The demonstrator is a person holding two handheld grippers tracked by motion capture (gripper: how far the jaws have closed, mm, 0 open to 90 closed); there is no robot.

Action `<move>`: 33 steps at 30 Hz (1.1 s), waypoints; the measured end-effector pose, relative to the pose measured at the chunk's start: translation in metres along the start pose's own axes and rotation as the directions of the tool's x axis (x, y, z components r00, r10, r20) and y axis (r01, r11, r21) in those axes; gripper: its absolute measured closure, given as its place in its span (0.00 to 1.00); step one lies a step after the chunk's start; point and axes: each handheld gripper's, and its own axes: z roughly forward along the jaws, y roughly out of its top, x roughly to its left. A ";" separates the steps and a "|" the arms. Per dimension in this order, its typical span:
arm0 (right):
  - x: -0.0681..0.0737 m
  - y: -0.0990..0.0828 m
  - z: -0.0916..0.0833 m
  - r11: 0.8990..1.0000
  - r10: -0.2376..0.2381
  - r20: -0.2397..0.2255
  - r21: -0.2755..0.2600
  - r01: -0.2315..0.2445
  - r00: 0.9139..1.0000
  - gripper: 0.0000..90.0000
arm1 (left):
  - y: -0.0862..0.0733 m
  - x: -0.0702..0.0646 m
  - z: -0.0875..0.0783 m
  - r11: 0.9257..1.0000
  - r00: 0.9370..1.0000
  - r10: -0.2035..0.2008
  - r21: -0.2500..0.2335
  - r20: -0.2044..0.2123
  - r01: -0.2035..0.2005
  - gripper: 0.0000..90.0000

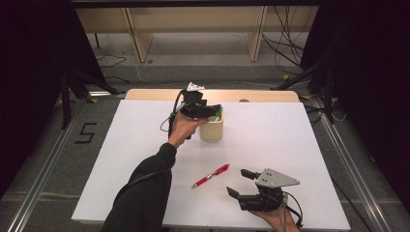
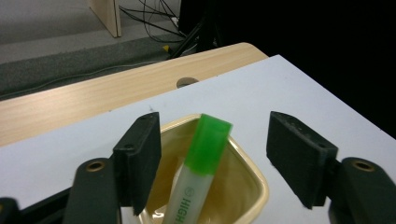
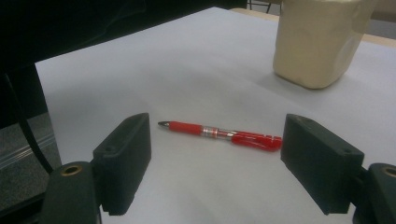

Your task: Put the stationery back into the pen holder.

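A cream cup (image 1: pixel 212 129) stands on the white sheet at the back middle. In it leans a highlighter (image 2: pixel 205 154) with a green cap, tilted against the rim (image 2: pixel 254 170). My left gripper (image 1: pixel 216 111) hovers over the cup's mouth, and in the left gripper view its (image 2: pixel 213 120) jaws stand open on either side of the cap without touching it. A red pen (image 1: pixel 210 176) lies flat on the sheet. Near the front edge my right gripper (image 1: pixel 237 182) is open and points at the pen (image 3: pixel 219 134), which lies just beyond the jaws; the cup (image 3: pixel 317 42) stands farther off.
The white sheet (image 1: pixel 290 140) covers most of a wooden tabletop (image 1: pixel 145 94), whose bare strip with a round hole (image 2: pixel 187 82) shows at the back. Black stands and cables flank the table. A "5" mark (image 1: pixel 86 133) is on the floor at left.
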 end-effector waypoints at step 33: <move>-0.004 0.002 -0.005 1.000 0.006 0.037 -0.017 -0.006 0.999 0.28 | -0.097 -0.022 -0.082 0.970 0.983 0.112 0.197 0.146 -0.139 0.23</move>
